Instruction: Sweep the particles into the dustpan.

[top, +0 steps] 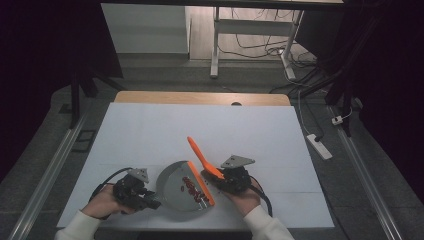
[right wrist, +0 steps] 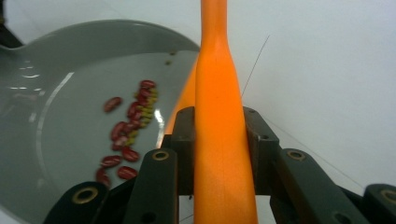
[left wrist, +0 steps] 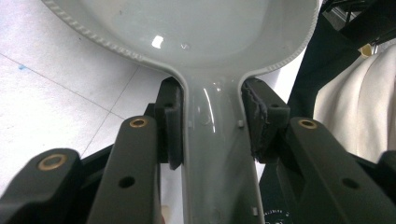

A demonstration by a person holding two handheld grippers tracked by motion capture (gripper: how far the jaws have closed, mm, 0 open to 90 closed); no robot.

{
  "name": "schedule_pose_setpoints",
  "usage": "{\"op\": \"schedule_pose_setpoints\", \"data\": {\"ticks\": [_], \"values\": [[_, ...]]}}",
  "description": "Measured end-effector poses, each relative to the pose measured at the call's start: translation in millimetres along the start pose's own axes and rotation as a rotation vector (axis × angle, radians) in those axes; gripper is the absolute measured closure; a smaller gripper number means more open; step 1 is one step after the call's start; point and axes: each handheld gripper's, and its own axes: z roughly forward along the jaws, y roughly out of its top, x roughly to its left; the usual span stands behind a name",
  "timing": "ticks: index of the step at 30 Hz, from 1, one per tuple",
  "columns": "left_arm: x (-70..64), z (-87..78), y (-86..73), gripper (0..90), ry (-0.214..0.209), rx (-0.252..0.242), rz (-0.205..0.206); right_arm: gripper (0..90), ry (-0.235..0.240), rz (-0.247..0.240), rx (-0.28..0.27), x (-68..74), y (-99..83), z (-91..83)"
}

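Grey dustpan (top: pixel 176 192), its handle clamped between your left gripper (top: pixel 150 204) fingers, lay beside the orange brush (top: pixel 201 159) your right gripper (top: pixel 209 181) clenched; beans (right wrist: pixel 127 135) gathered inside, so next you likely needed to lift level

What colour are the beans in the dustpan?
Mostly dark red beans, a few yellowish; clearest in the right gripper view.
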Motion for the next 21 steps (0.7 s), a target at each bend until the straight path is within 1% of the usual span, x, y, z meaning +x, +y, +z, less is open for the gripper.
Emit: {"op": "schedule_pose_setpoints", "data": {"ticks": [2,4,6,7,8,9,10,11,13,15,18,20,21], "values": [[0.0,0.4,0.0,61.6,-0.001,0.0,0.0,70.5,0.006,-0.007,-0.002,3.0,1.4,2.4],[0.0,0.3,-0.2,61.5,0.0,0.0,-0.001,70.5,0.022,0.007,-0.01,4.1,2.6,5.0],[-0.1,0.4,-0.2,61.5,0.0,0.0,-0.001,70.5,0.053,0.032,-0.024,5.5,4.0,7.7],[0.0,0.5,-0.2,61.5,-0.001,0.0,-0.001,70.5,0.076,0.047,-0.034,6.4,5.5,8.8],[0.1,0.6,-0.2,61.5,-0.001,0.0,-0.001,70.6,0.111,0.068,-0.041,7.0,7.4,9.8],[0.1,0.6,-0.2,61.5,-0.001,0.0,-0.001,70.6,0.148,0.079,-0.045,7.8,9.2,11.0],[0.2,0.6,-0.3,61.5,-0.001,-0.001,-0.001,70.6,0.165,0.078,-0.053,9.8,10.8,11.8],[0.3,0.6,-0.4,61.5,0.0,-0.001,-0.001,70.5,0.17,0.069,-0.06,12.0,12.4,11.9],[0.3,0.7,-0.7,61.5,0.0,-0.003,-0.002,70.5,0.164,0.047,-0.072,14.0,15.7,10.2],[0.4,0.8,-0.9,61.5,-0.002,-0.004,-0.002,70.6,0.137,0.034,-0.09,11.9,18.0,5.2],[0.2,0.1,-0.8,61.5,0.004,-0.005,0.004,70.6,0.095,0.033,-0.106,3.0,18.3,-4.4],[-0.2,-0.1,-0.8,61.5,0.008,-0.006,0.004,70.5,0.051,0.022,-0.097,-3.0,15.2,-9.8],[-0.7,0.1,-0.8,61.5,0.008,-0.006,0.001,70.5,0.044,0.026,-0.089,-6.4,12.3,-11.7]]}}
